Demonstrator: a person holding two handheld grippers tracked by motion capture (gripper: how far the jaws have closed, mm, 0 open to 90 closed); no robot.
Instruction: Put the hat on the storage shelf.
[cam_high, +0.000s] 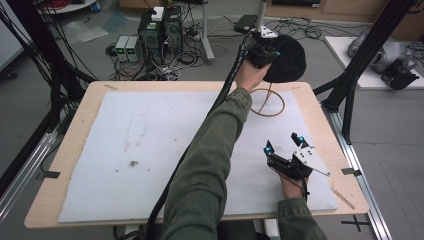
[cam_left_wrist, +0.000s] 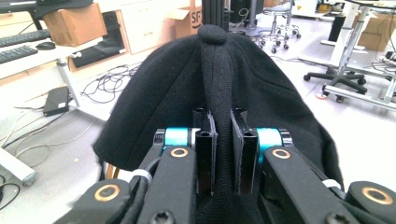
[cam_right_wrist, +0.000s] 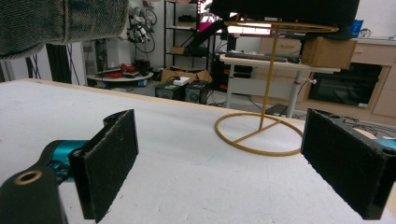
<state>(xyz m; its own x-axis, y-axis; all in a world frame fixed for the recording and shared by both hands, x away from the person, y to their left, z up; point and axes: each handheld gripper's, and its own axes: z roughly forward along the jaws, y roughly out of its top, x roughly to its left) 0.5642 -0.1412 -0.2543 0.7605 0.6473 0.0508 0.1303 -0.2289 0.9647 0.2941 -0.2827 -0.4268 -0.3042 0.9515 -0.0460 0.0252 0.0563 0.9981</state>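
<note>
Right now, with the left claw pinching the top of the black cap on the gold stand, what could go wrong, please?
1. The left claw grips only a fold of the black cap; pulling may drag it askew.
2. The gold stand looks thin and light, so it might tip.
3. The right claw rests open on the table, too far away to steady it.

Matt black cloth cap (cam_left_wrist: 196, 84), glossy gold metal stand (cam_right_wrist: 261, 126), wooden table (cam_high: 75, 130).
</note>
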